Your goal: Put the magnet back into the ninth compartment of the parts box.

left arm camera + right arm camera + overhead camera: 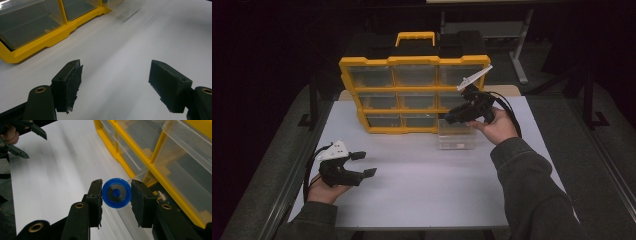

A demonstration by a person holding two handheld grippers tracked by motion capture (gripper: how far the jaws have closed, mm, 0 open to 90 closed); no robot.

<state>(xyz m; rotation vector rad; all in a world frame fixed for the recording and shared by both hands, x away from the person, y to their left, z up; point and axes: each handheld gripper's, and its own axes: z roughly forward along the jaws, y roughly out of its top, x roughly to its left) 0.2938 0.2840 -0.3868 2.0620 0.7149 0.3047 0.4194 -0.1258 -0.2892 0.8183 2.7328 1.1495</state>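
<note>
My right gripper (116, 195) is shut on a small blue round spool (116, 193) with a dark hub, pinched at its two sides. In the high view the right gripper (453, 116) hovers over the clear plastic drawer (456, 136) that stands on the table in front of the yellow organizer (414, 89). The drawer's near wall (117, 220) lies just under the spool. My left gripper (364, 164) rests open near the table's front left, and its jaws (115, 82) have nothing between them above the bare white top.
The yellow organizer with several clear drawers stands upright at the back of the white table (422, 185), its handle (415, 38) on top. The bottom right slot is where the loose drawer sits in front. Dark floor and a table frame surround it.
</note>
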